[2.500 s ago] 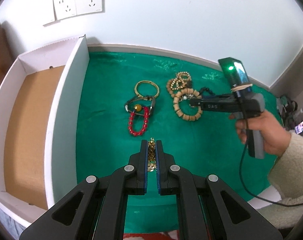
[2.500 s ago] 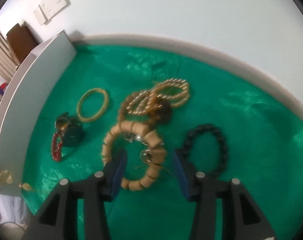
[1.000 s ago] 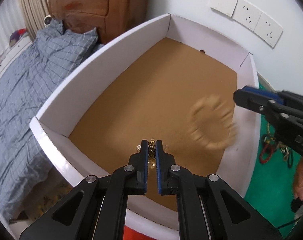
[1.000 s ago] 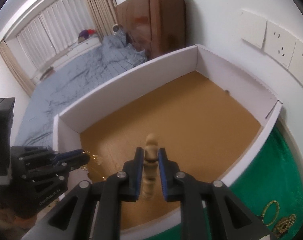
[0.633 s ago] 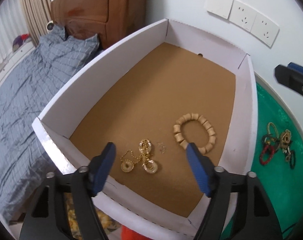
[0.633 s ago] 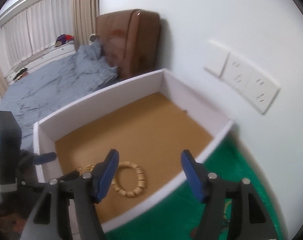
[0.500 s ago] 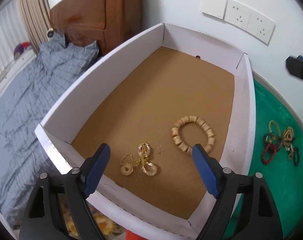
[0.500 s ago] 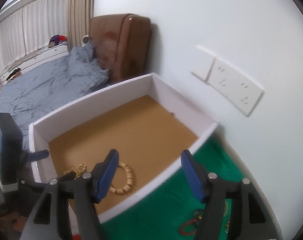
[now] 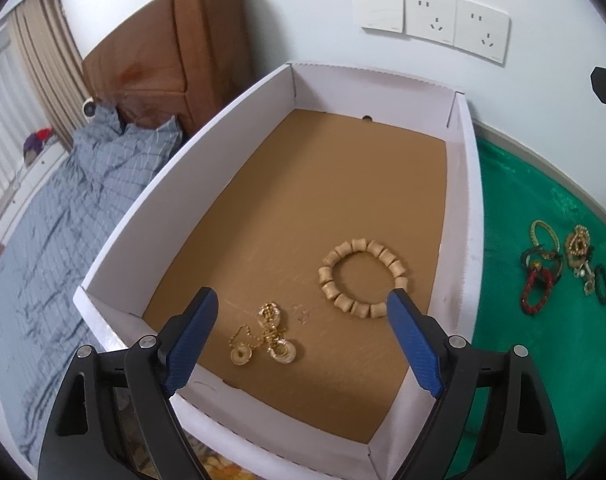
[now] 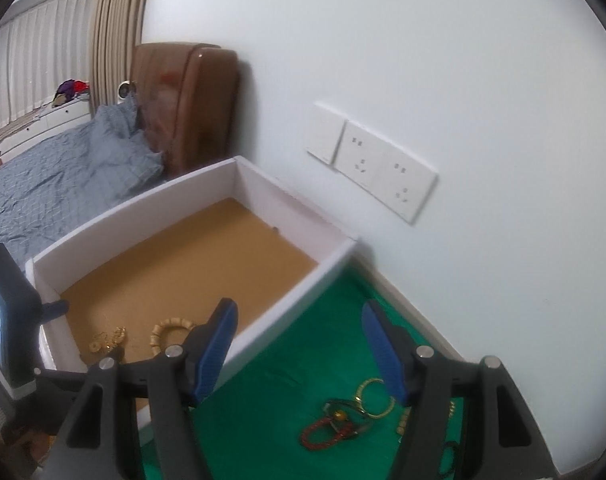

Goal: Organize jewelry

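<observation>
Hovering over the white box (image 9: 461, 208) with nothing between the blue pads, left gripper (image 9: 299, 334) standing wide at lower centre of its frame; right gripper (image 10: 299, 344) likewise parted and empty, pointing past the box's near wall toward the green cloth (image 10: 303, 364).

Judging progress as partly done: lying on the brown box floor, lower centre of the left view, wooden bead bracelet (image 9: 363, 278) and, just beside it to the lower left, gold chain (image 9: 265, 336); both appearing again at lower left of the right view; two pieces therefore seeming sorted.

Remaining at right edge of the left view, well apart from the box: red bead bracelet (image 9: 537, 292), gold bangle (image 9: 543, 234), a cluster of gold beads (image 9: 579, 240) and a dark bracelet (image 9: 602, 290), partly tangled together; likely needing several more trips.

Covering the tabletop, green cloth meeting a pale wall; sitting upper right in the left view, wall sockets (image 9: 431, 20); filling the left side, bed with grey checked bedding (image 9: 51, 216), brown headboard (image 9: 167, 52) and curtains (image 10: 115, 28) behind.
</observation>
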The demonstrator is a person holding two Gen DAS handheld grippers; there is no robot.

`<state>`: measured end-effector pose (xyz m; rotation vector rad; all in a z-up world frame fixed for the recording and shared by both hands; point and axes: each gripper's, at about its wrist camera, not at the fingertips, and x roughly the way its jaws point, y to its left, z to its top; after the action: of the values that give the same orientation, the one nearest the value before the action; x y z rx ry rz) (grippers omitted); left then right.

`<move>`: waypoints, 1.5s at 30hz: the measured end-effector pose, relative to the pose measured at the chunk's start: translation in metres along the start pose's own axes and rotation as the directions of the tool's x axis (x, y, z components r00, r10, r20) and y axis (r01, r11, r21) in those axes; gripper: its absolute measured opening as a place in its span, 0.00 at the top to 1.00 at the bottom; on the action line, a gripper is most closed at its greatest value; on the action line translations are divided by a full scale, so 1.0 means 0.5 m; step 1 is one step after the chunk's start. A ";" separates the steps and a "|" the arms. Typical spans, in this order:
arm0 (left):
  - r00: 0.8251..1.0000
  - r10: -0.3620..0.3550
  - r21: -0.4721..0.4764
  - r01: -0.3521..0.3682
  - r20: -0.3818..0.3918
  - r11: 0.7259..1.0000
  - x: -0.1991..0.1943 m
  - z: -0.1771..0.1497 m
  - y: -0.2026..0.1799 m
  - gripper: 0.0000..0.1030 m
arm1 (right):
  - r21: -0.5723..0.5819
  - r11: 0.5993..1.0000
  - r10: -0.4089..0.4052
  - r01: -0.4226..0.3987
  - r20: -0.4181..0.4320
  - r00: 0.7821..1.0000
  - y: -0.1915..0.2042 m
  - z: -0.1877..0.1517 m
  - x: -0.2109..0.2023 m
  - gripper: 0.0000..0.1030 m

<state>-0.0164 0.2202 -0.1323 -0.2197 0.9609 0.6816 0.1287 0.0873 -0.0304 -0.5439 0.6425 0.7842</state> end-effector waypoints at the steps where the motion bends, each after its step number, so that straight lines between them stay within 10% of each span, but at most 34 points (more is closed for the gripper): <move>1: 1.000 0.001 0.005 -0.001 0.004 1.000 -0.002 0.001 -0.004 0.15 | 0.002 1.000 -0.008 0.008 -0.001 1.000 -0.005 -0.003 -0.003 0.36; 14: 0.984 0.050 0.114 -0.070 0.170 0.991 -0.036 0.009 -0.059 0.12 | 0.039 0.997 -0.058 0.061 -0.058 0.997 -0.045 -0.051 -0.024 0.36; 39: 0.989 0.142 0.316 -0.150 0.049 0.937 0.057 -0.042 -0.083 0.07 | 0.178 0.975 -0.110 0.134 -0.137 0.984 -0.181 -0.151 -0.043 0.36; 45: 0.994 0.109 0.217 -0.112 0.029 0.970 0.036 -0.028 -0.039 0.07 | 0.318 0.931 -0.116 0.179 -0.208 0.971 -0.271 -0.258 -0.059 0.36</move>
<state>-0.0068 0.2066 -0.1572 0.0343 1.0290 0.6723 0.1772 -0.0914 -0.0699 -0.3495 0.8777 0.4695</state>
